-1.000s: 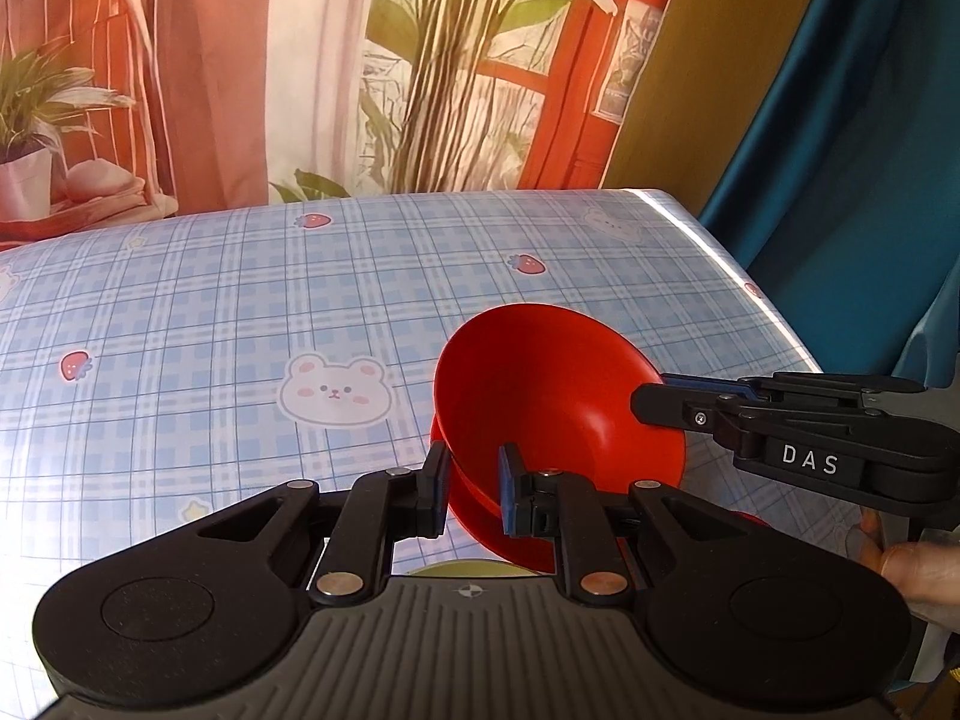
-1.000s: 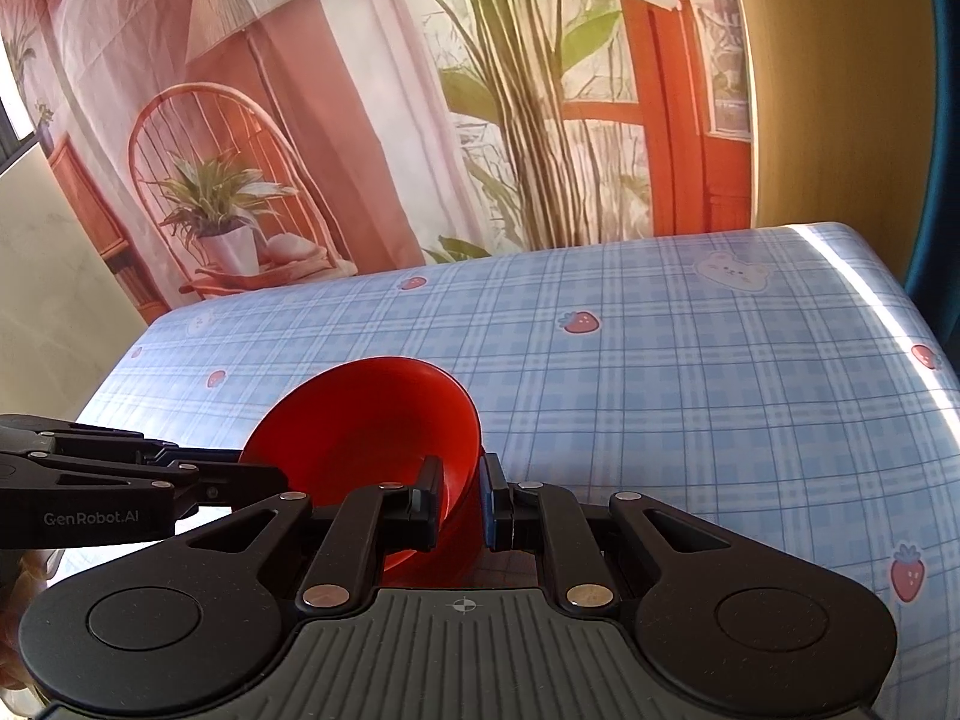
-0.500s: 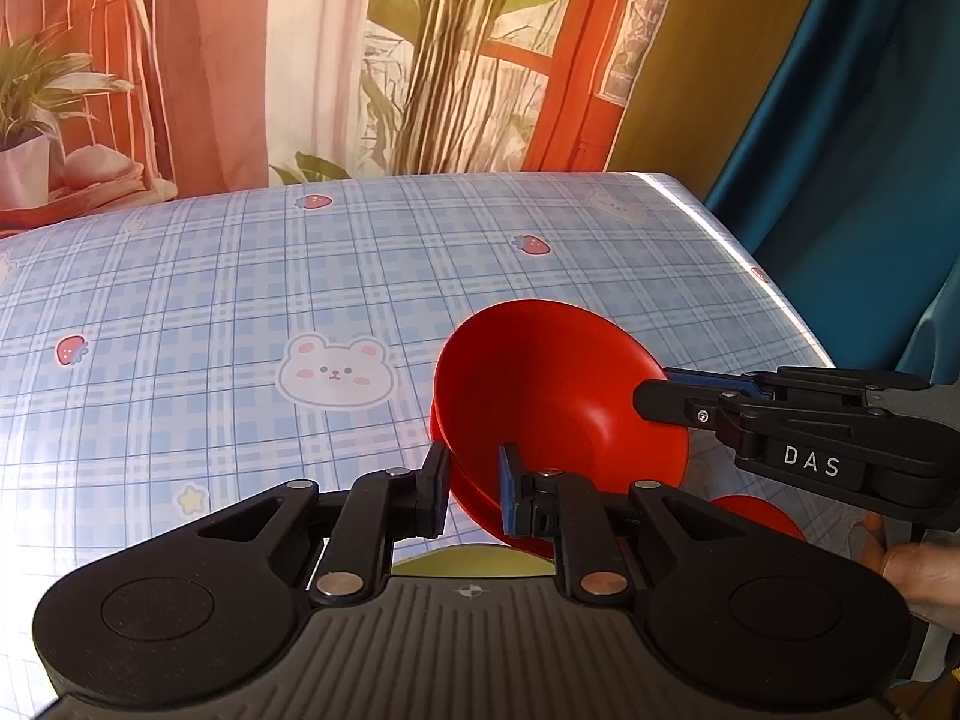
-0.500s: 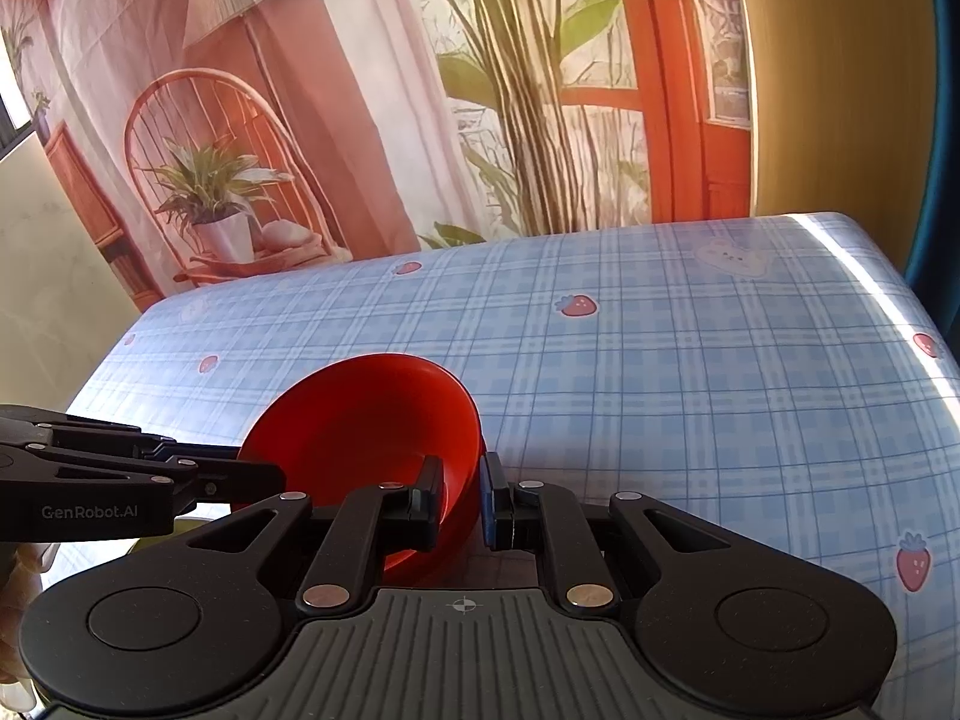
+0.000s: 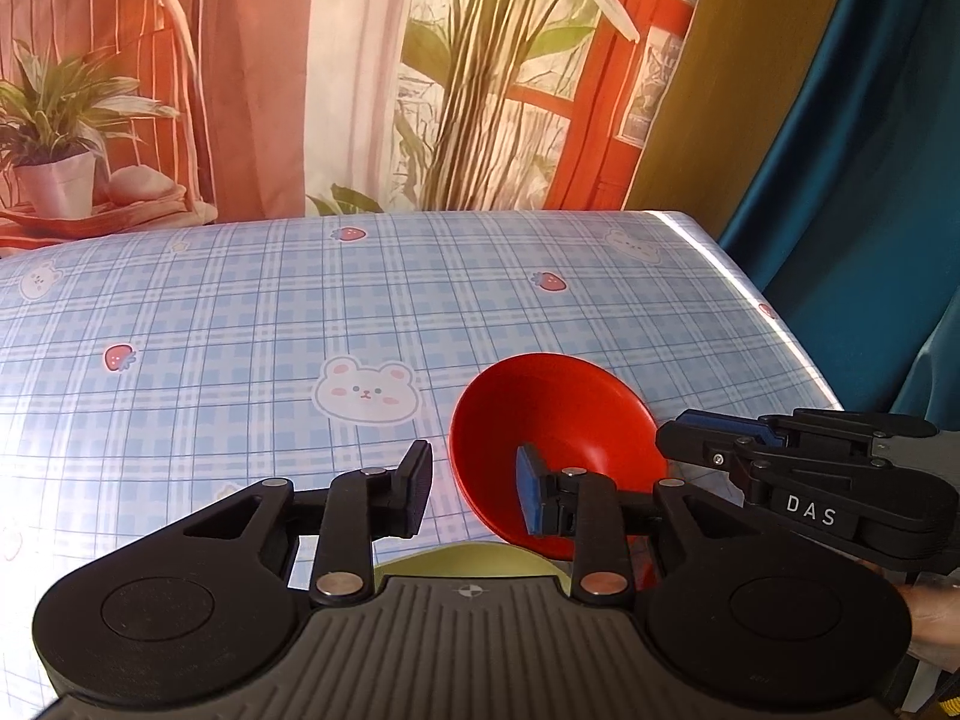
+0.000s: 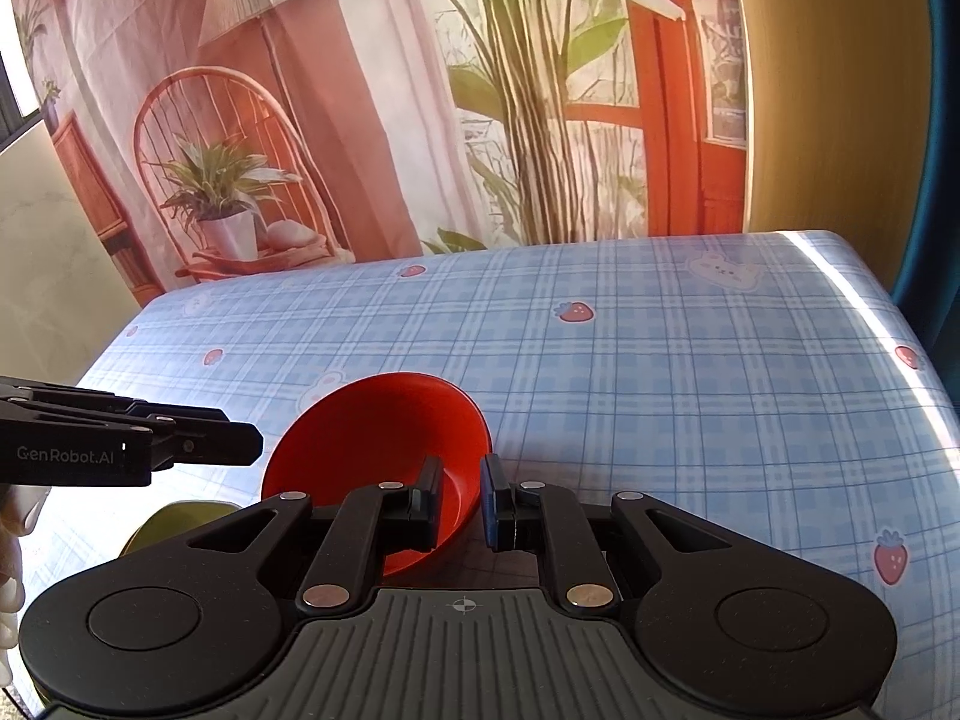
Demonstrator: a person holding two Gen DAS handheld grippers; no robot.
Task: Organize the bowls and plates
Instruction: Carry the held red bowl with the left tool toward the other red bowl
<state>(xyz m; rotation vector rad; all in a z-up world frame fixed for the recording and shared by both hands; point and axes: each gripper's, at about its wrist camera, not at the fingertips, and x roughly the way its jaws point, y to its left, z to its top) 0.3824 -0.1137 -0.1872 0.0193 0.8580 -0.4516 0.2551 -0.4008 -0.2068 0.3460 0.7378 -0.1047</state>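
A red bowl [image 5: 558, 432] is tilted above the table's near edge. My left gripper [image 5: 471, 495] is open, its fingers astride the bowl's near rim without clamping it. My right gripper [image 6: 459, 495] is shut on the bowl's rim [image 6: 384, 450] and holds it up. In the left wrist view the right gripper [image 5: 684, 441] enters from the right at the bowl's far rim. A green plate [image 5: 462, 561] lies under the bowl, mostly hidden by the gripper body; it also shows in the right wrist view [image 6: 174, 519].
The table [image 5: 240, 324] has a blue plaid cloth with bears and strawberries. Its right edge [image 5: 774, 324] drops off beside a blue curtain. A printed backdrop hangs behind the far edge.
My left gripper has opened and let go of the bowl's rim. The right gripper still holds the bowl. Both views have pulled back and the bowl sits lower and farther right.
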